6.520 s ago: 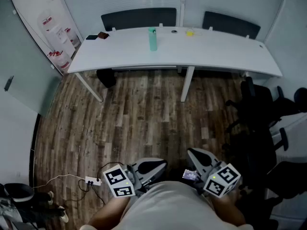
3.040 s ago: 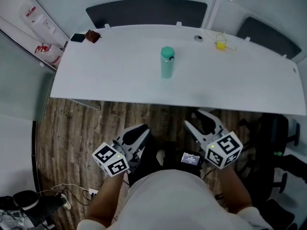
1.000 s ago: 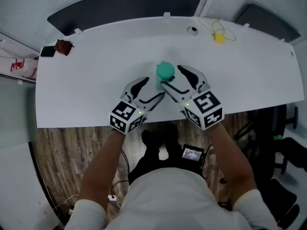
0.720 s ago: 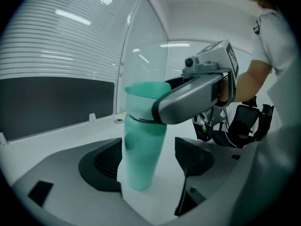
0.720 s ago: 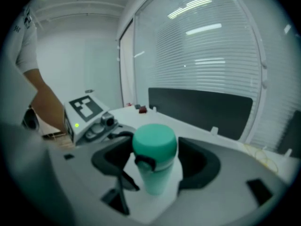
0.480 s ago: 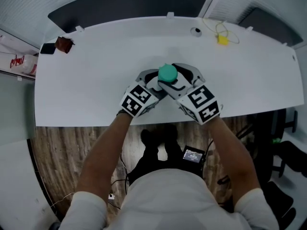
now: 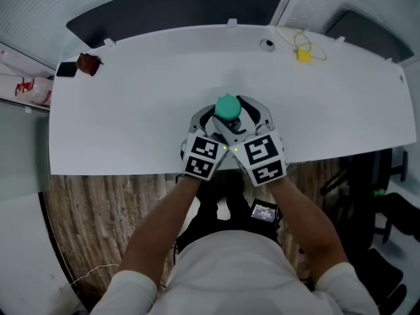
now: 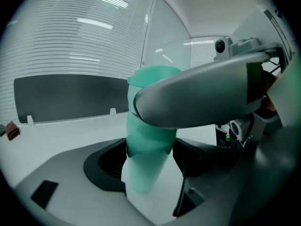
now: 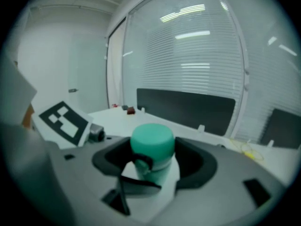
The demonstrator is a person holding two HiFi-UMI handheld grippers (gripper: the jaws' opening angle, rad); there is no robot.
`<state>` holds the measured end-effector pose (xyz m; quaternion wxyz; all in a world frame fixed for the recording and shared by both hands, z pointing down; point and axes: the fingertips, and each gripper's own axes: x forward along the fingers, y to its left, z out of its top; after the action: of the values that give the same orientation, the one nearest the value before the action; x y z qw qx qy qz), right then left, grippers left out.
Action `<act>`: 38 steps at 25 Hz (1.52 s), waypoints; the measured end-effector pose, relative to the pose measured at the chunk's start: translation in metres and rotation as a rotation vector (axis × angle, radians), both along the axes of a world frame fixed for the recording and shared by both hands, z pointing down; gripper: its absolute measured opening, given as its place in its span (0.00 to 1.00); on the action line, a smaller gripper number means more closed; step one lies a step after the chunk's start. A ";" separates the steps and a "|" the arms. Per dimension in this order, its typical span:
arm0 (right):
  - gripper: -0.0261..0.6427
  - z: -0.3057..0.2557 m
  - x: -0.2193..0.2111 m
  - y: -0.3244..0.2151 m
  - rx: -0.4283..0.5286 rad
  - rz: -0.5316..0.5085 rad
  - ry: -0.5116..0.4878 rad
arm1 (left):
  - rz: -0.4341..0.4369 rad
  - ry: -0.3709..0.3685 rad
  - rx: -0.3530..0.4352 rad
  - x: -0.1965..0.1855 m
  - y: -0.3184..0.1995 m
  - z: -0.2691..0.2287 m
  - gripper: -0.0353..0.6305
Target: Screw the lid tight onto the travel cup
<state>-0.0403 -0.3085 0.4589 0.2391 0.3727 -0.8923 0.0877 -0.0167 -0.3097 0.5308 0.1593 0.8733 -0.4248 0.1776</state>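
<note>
A mint-green travel cup stands upright on the white table (image 7: 131,97) near its front edge, with its darker green lid (image 7: 228,107) on top. My left gripper (image 7: 220,118) reaches in from the front, low on the cup body (image 8: 148,168). Its jaws are closing, and both pads lie against the cup's sides. My right gripper (image 7: 237,110) sits higher, with a pad on each side of the lid (image 9: 152,142). One right finger (image 8: 202,98) crosses the left gripper view and hides the cup's upper part. The two marker cubes are side by side at the table edge.
A yellow item with a thin cable (image 7: 303,54) and a round cable port (image 7: 265,44) lie at the table's far right. A small brown object (image 7: 86,63) and a dark phone (image 7: 66,69) sit at the far left. Dark chairs (image 7: 177,5) stand behind the table.
The person walked up to the table. In the last second both grippers moved in from either side of the cup, and their cubes swung together at the near edge.
</note>
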 end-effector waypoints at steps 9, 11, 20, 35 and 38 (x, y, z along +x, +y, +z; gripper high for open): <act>0.50 0.000 -0.001 0.018 -0.045 -0.336 -0.023 | 0.460 -0.082 0.014 0.001 0.020 0.001 0.54; 0.50 0.001 -0.002 0.020 -0.057 -0.367 -0.031 | 0.495 -0.075 -0.007 0.008 0.022 0.001 0.53; 0.50 0.000 0.001 0.018 -0.006 -0.079 -0.041 | 0.135 -0.003 0.047 0.006 0.016 -0.001 0.53; 0.50 0.000 -0.005 0.037 -0.016 -0.353 -0.025 | 0.470 -0.112 0.063 0.013 0.033 0.000 0.54; 0.50 0.000 -0.003 0.035 -0.031 -0.358 -0.030 | 0.503 -0.120 0.042 0.016 0.032 0.000 0.54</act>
<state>-0.0436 -0.2735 0.4591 0.2433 0.2027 -0.9465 0.0627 -0.0011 -0.2774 0.5309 0.0665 0.9424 -0.2066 0.2544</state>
